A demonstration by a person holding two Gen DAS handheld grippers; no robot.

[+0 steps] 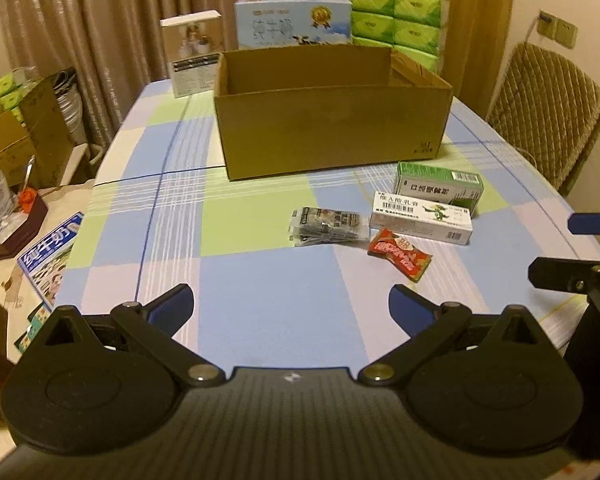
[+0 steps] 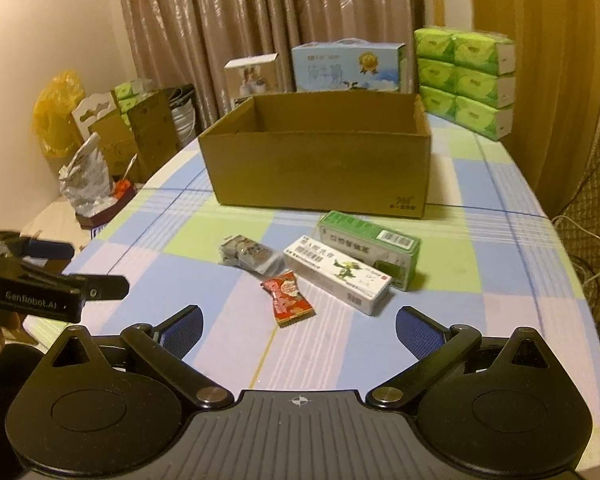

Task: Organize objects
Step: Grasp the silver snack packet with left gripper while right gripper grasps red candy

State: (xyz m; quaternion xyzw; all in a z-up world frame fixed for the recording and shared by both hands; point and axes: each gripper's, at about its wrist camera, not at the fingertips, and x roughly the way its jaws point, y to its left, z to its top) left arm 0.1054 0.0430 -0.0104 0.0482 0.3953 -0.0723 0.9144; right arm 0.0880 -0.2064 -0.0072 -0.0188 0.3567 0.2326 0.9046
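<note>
An open, empty-looking cardboard box [image 1: 332,128] [image 2: 320,160] stands on the checked tablecloth. In front of it lie a green medicine box [image 1: 440,186] [image 2: 370,246], a white medicine box [image 1: 422,218] [image 2: 336,276], a red candy wrapper [image 1: 399,254] [image 2: 288,294] and a clear grey packet [image 1: 329,226] [image 2: 252,258]. My left gripper [image 1: 291,308] is open and empty, hovering near the table's front edge, short of the items. My right gripper [image 2: 299,330] is open and empty, just before the candy. Each gripper also shows in the other's view, the right [image 1: 572,248] and the left [image 2: 84,266].
Behind the box stand a white carton [image 1: 192,52], a blue milk carton [image 1: 292,20] and stacked green tissue packs [image 1: 398,20]. A padded chair [image 1: 548,108] is at the right. Boxes, bags and clutter [image 2: 112,148] crowd the floor and side table at the left.
</note>
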